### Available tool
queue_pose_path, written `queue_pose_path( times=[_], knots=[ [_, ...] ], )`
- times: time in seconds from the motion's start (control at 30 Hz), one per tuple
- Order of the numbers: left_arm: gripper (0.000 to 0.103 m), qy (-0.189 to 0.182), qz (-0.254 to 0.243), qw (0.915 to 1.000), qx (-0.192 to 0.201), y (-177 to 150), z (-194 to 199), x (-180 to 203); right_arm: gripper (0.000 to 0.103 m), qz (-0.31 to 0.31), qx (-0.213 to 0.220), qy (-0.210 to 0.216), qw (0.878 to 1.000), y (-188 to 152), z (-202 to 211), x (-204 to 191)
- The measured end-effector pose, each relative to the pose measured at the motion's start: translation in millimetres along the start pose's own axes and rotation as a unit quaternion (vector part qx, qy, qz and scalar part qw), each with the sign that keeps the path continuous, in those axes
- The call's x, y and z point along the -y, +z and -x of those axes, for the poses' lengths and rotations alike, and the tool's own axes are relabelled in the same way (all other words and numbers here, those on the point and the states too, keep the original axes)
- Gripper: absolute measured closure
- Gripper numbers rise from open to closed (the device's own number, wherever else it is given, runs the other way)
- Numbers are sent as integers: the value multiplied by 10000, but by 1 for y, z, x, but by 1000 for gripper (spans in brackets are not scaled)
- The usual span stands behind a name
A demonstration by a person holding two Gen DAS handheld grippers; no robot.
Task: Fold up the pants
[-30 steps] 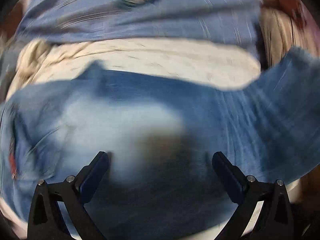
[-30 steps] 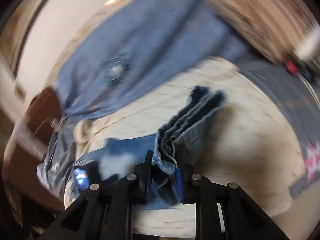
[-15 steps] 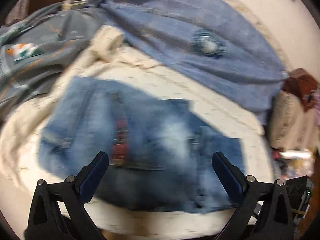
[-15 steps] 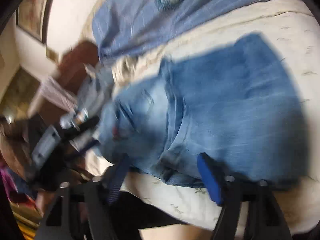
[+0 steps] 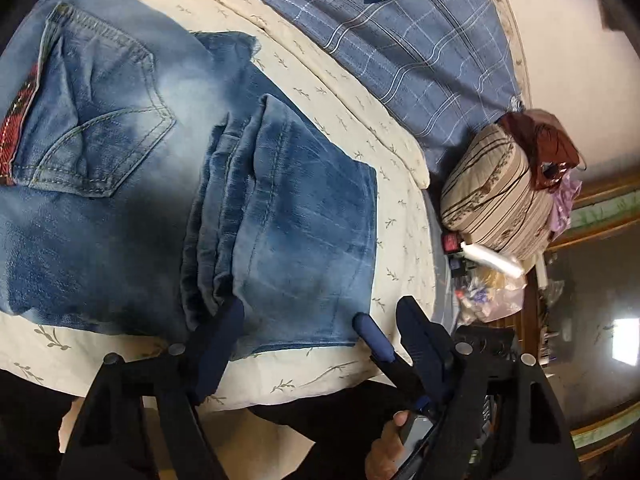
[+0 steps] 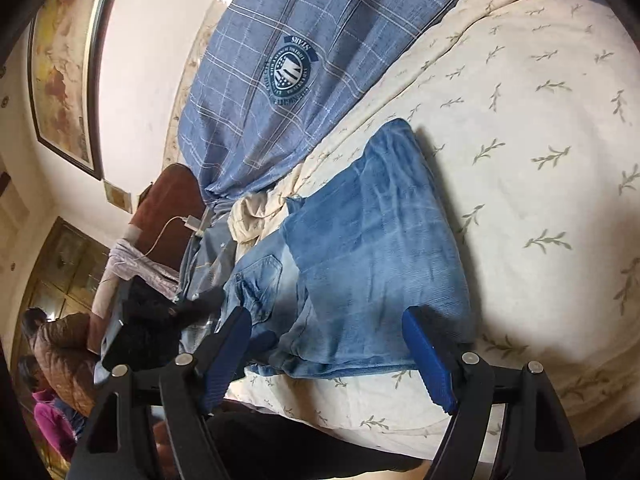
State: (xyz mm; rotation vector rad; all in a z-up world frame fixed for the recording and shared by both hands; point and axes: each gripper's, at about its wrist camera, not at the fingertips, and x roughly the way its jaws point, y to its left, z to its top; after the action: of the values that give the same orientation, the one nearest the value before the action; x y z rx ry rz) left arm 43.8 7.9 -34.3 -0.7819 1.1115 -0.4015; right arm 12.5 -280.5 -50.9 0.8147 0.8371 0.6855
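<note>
The blue jeans point(image 5: 168, 184) lie folded on the cream leaf-print bedspread point(image 5: 352, 128), legs laid over the seat, back pocket showing at the left. They also show in the right wrist view point(image 6: 372, 248). My left gripper point(image 5: 320, 320) is open and empty at the near edge of the folded legs. My right gripper point(image 6: 328, 336) is open and empty, its fingers straddling the near edge of the jeans. The right gripper's blue finger also shows in the left wrist view point(image 5: 374, 338).
A blue plaid blanket point(image 5: 400, 28) with a round emblem lies along the wall side of the bed. A striped pillow point(image 5: 492, 196) and small clutter point(image 5: 484, 280) sit at the right. A charger cable point(image 6: 168, 232) and a brown headboard are at the left in the right wrist view.
My right gripper has let go of the jeans legs and now stands open. The folded legs now rest on the seat. Both grippers have drawn back toward the bed's near edge.
</note>
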Motion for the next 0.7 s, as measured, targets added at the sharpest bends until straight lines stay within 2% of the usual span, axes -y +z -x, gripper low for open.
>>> queue_pose_path(
  times=[0.1,0.2,0.27,0.43,0.47,0.53,0.63,0.7],
  knots=[
    [25,142,-23,9999,34,-4,1,5,23,-69,-50,90,9999,-2,-4,2],
    [25,730,48,9972,131,-7,-2,3,23,-112,-82,138,9998,-3,-6,4],
    [24,921,87,9957,112,-10,-5,0,23,-118,-90,161,9998,-4,-6,6],
    [25,1009,138,9948,-39,-10,-18,-1,23,-192,-118,168,9996,-6,-7,9],
    [30,1026,93,9947,-35,-10,-19,1,23,-195,-117,164,9996,-6,-7,9],
    [62,1345,-53,9909,-59,-9,-24,7,23,-201,-122,151,9996,-6,-7,11],
    [73,1463,129,9890,-151,-8,-28,-2,23,-273,-137,159,9994,-6,-8,14],
    [74,1376,352,9897,-161,-7,-30,-12,23,-296,-145,174,9993,-6,-9,15]
  ],
)
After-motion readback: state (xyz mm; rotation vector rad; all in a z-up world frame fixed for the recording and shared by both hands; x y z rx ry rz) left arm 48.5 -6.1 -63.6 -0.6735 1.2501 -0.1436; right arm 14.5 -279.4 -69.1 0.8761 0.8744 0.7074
